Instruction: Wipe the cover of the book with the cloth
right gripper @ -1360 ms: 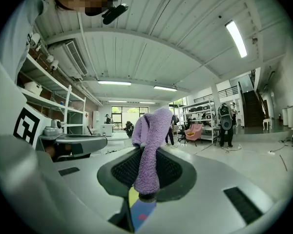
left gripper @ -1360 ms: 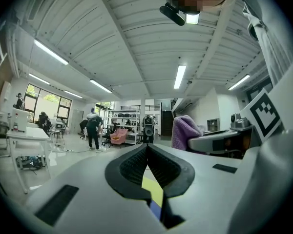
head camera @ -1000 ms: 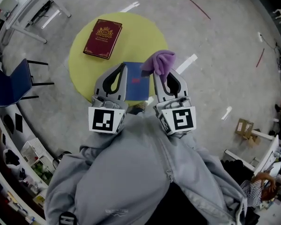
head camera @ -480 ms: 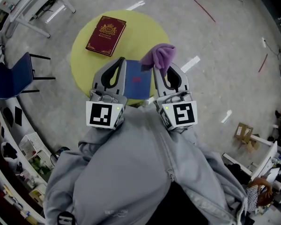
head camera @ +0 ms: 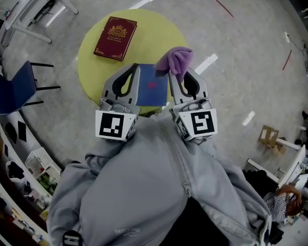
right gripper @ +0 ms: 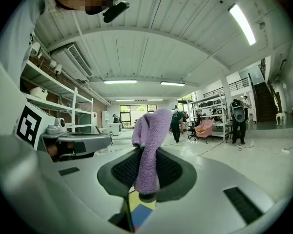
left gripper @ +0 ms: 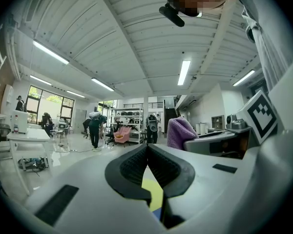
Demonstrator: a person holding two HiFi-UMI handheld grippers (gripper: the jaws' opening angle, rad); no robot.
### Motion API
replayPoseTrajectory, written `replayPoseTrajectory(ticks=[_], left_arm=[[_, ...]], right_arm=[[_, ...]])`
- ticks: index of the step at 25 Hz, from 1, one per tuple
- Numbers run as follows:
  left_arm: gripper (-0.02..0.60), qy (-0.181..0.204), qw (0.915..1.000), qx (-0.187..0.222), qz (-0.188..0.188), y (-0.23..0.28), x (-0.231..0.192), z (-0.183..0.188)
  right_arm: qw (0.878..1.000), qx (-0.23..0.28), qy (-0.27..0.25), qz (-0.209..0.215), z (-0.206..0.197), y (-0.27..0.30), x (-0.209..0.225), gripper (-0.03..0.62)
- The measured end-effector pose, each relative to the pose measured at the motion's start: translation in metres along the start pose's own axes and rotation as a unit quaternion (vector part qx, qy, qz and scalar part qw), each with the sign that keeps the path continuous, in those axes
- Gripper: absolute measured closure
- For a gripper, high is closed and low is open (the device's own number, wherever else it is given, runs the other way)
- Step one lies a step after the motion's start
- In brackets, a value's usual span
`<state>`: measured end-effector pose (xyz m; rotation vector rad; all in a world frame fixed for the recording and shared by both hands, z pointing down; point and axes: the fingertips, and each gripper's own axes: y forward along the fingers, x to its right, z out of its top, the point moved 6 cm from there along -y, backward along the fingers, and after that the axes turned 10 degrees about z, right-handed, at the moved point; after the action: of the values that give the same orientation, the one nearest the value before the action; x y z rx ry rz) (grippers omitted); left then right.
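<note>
Soft cloth (head camera: pixel 175 60) held, ready
Right gripper (head camera: pixel 180 77) pinches its light folded middle; left gripper (head camera: pixel 131 75) closed, empty; blue book (head camera: pixel 151 86) looks stiff.

The grey left gripper (left gripper: pixel 147 149) has its 2 black ribbed fingers (left gripper: pixel 131 167) meeting at the tips, with nothing between them. Through the gap at 6 o'clock shows a strip of yellow tabletop (left gripper: pixel 154 195). At 2 o'clock from the tips rises a fluffy purple cloth (left gripper: pixel 179 130).
</note>
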<state>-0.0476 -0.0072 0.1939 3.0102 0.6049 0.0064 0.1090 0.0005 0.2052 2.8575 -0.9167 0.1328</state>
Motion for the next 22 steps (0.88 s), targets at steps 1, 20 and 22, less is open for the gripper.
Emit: replayPoseTrajectory(ticks=[1,20,22], left_arm=[[0.565,-0.001,1.0,-0.001,-0.002,0.0,-0.001,-0.002],[0.563,-0.014,0.9984,-0.05,-0.025,0.013,-0.01,-0.071],[0.563,-0.014,0.9979,-0.058,-0.025,0.015,-0.011,-0.082]], right_arm=[[1.0,-0.004,0.0,-0.001,-0.002,0.001,0.0,0.508],[0.995,-0.077,-0.029,0.049,-0.062,0.041,0.023,0.508],[0.994,-0.09,-0.031,0.052,-0.071,0.045,0.027,0.508]])
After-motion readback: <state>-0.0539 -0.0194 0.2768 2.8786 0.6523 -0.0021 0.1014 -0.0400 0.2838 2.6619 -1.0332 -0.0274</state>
